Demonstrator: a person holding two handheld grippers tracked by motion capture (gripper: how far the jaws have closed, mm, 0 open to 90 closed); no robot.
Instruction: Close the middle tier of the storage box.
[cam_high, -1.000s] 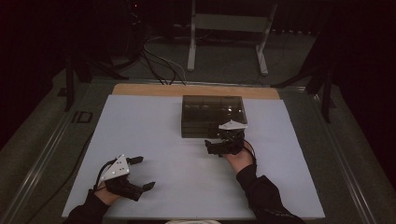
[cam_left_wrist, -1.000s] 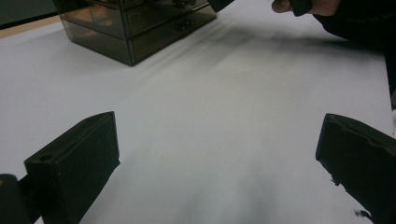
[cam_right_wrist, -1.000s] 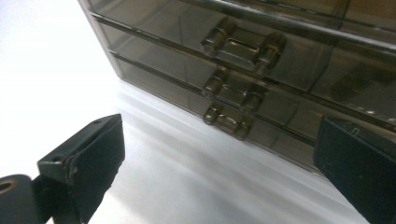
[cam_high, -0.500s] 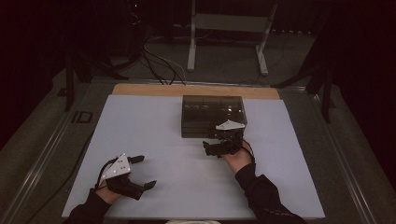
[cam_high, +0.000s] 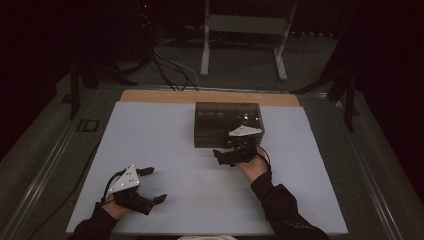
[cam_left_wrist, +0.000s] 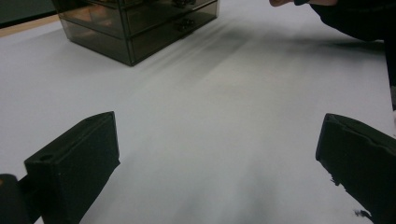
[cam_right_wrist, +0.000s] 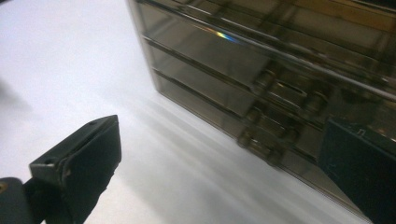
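Observation:
A dark, see-through drawer box (cam_high: 227, 122) stands at the back middle of the white table mat (cam_high: 165, 135). My right gripper (cam_high: 226, 151) is open just in front of the box's front face, low over the mat. In the right gripper view the box (cam_right_wrist: 261, 60) is close, and the small drawer handles (cam_right_wrist: 264, 142) lie between the wide-apart jaws of my right gripper (cam_right_wrist: 219, 158). My left gripper (cam_high: 154, 185) is open near the front left of the mat with nothing in it. The left gripper view has the box (cam_left_wrist: 140, 23) far off beyond my left gripper (cam_left_wrist: 219, 158).
A wooden strip (cam_high: 210, 96) runs along the mat's far edge. Beyond the table stand a metal frame (cam_high: 245, 30) and loose cables (cam_high: 165, 60) on the dark floor. A person's sleeve (cam_left_wrist: 355, 18) crosses the top right of the left gripper view.
My right gripper has drifted a little left and toward me along the box's front face. The left gripper has barely moved.

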